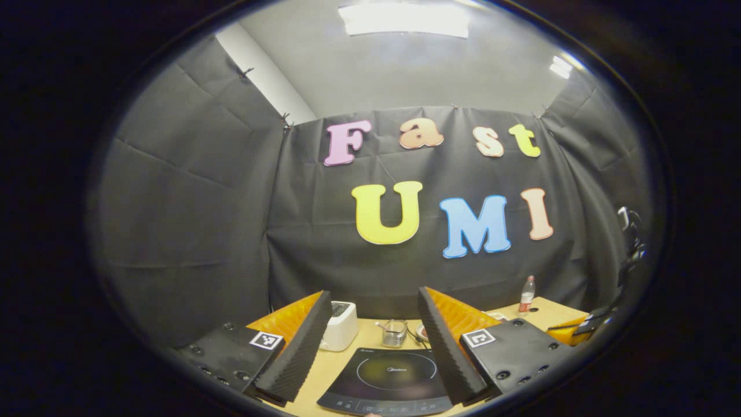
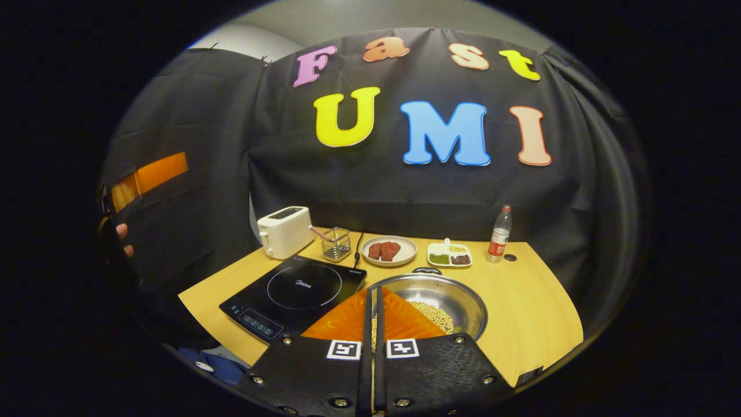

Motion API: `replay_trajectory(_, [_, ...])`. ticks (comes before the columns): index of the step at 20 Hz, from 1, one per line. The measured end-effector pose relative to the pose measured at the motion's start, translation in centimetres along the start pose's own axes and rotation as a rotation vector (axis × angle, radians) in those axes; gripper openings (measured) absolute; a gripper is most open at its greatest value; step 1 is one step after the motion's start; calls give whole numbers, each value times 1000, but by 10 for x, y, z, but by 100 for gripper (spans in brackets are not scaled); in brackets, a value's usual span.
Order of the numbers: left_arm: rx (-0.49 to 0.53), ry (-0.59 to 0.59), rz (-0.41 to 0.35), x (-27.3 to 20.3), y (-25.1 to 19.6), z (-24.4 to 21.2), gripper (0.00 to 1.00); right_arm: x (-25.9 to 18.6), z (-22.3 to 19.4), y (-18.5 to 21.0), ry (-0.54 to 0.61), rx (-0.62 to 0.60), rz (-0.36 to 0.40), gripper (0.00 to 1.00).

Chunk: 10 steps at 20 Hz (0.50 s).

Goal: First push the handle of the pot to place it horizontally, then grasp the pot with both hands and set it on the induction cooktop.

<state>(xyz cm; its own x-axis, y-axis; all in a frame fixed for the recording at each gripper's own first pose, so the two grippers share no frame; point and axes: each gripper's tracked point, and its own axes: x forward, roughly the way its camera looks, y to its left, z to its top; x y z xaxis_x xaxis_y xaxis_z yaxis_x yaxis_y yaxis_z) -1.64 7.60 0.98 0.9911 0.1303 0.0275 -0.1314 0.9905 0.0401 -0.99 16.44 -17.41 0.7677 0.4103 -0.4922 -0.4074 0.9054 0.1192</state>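
left gripper point(image 1: 370, 341) fingers spread, above induction cooktop point(image 1: 386, 379) | right gripper point(image 2: 374, 307) fingers clenched, empty, over pot point(image 2: 446, 304) beside cooktop | risk: careless handle point(image 2: 427, 270) push skids pot, spilling beans point(image 2: 434, 315)

Left gripper point(image 1: 373, 341) with black mounting plates dotted with round screws, a square black-and-white marker tag on each plate, ribbed wedge-shaped fingers point(image 1: 301, 347), right gripper point(image 2: 373, 315) of matching build, paired marker tags, screws along its plates' edge
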Motion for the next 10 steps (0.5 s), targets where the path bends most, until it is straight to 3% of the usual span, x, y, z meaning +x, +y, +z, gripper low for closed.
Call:
replay_trajectory(5, [12, 16, 54, -5, 14, -5, 94, 26, -63, 14, 186, -32, 74, 2])
replay_trajectory(10, [32, 42, 102, -15, 33, -14, 99, 43, -114, 18, 336, -80, 106, 2])
